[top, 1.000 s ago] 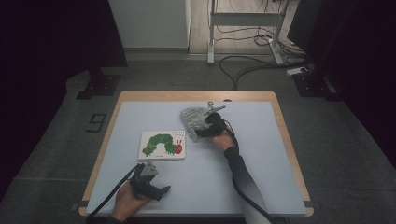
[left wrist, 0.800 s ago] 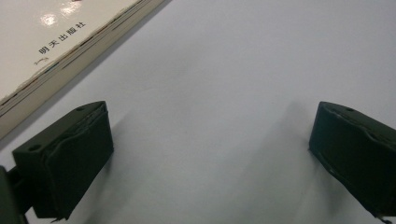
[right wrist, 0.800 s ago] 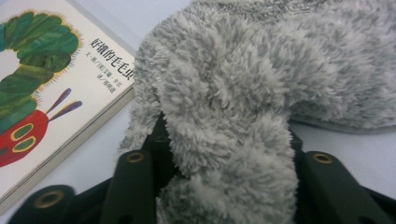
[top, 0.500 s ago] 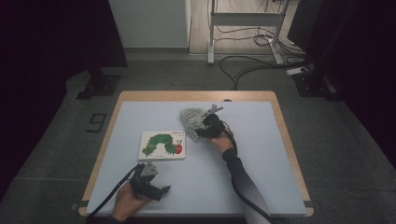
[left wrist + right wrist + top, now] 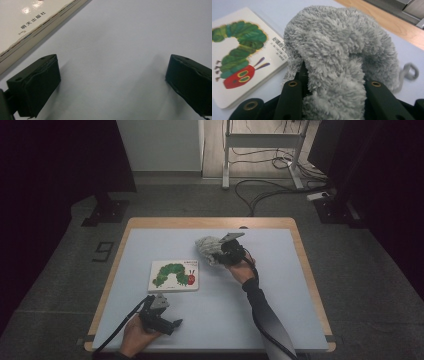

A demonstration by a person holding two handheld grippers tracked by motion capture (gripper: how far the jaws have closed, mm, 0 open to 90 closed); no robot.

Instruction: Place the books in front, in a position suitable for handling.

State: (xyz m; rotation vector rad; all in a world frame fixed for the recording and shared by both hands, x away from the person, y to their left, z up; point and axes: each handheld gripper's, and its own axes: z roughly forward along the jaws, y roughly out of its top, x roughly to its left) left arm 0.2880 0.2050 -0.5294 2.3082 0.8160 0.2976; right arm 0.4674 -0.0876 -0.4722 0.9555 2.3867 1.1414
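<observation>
A fluffy grey cloth (image 5: 209, 248) hangs bunched just above the table's middle, and my right gripper (image 5: 223, 254) is shut on it. In the right gripper view the cloth (image 5: 342, 65) swells up between the two black jaws, which have just been closing on it. A picture book (image 5: 175, 275) with a green caterpillar lies flat to the left of the cloth; its cover (image 5: 239, 57) also shows in the right gripper view. My left gripper (image 5: 172, 324) rests low near the front edge, below the book, jaws open and nothing between them (image 5: 112, 82). The book's corner (image 5: 27, 25) lies just beyond its left jaw.
The table top (image 5: 280, 310) is pale blue with a wooden rim (image 5: 307, 270). Cables and a metal stand's legs (image 5: 260, 150) lie on the floor behind the table. A dark stand base (image 5: 102, 212) sits at the back left.
My right gripper has closed on the grey cloth and lifted it a little, bunching it upward. The left hand and the book have not moved.
</observation>
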